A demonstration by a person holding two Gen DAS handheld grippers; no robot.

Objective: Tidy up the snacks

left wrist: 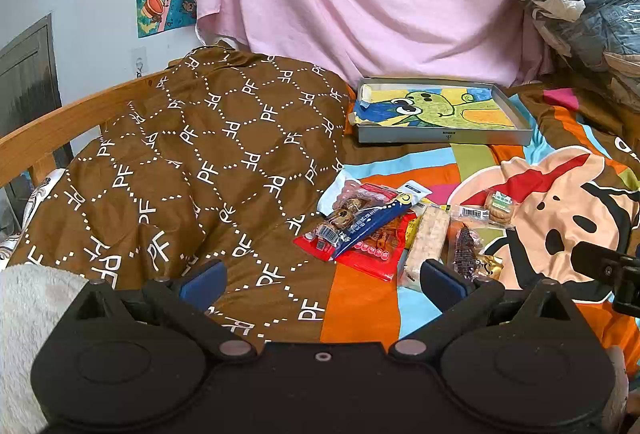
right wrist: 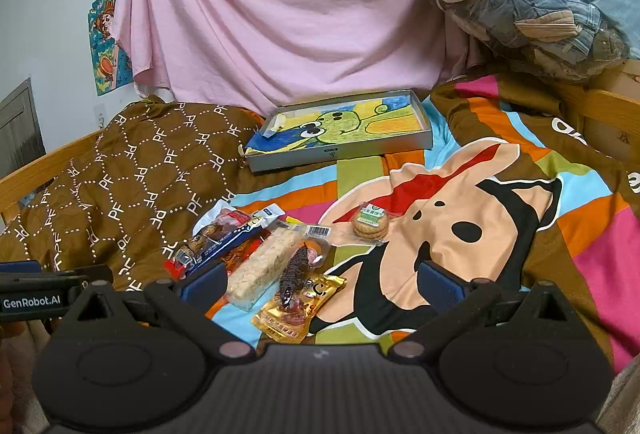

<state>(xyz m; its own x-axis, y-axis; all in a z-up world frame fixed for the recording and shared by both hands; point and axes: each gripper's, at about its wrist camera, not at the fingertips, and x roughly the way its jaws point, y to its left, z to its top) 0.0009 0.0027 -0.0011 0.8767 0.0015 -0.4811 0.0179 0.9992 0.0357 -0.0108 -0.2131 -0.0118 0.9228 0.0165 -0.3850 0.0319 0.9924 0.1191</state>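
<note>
- Your left gripper (left wrist: 322,284) is hanging low in the frame with its blue pads spread wide and nothing between them; it is hovering over the brown patterned quilt (left wrist: 192,161), to the left of the snack pile.
- Your right gripper (right wrist: 320,284) is likewise gaping wide and carrying nothing, and it is sitting just above the nearest snacks.
- By my reading, you are standing at the very start: no snack is lifted, and none is lying in the tray yet.
- In the right wrist view, the gold foil packet (right wrist: 298,308) is lying lowest in the pile with a dark ridged snack (right wrist: 294,272) resting on top of it; the pale rice bar (right wrist: 264,266) is lying just left of them.
- Left again, the blue wrapper (right wrist: 224,238) is crossing over a red packet (right wrist: 240,254), so those are overlapping.
- The wrapped round biscuits (right wrist: 370,224) are sitting apart at centre frame, on the cartoon bedspread (right wrist: 460,234).
- The next move likely calls for lowering the right claw onto a single top-lying item, not the buried foil.
- Farthest, the shallow grey tray (right wrist: 340,153) with the green cartoon drawing is waiting in the upper centre, probably the destination.
- The left wrist view is showing the red packet (left wrist: 370,248) more fully, and the right gripper's tip at its right edge; the gold packet is half hidden there.
</note>
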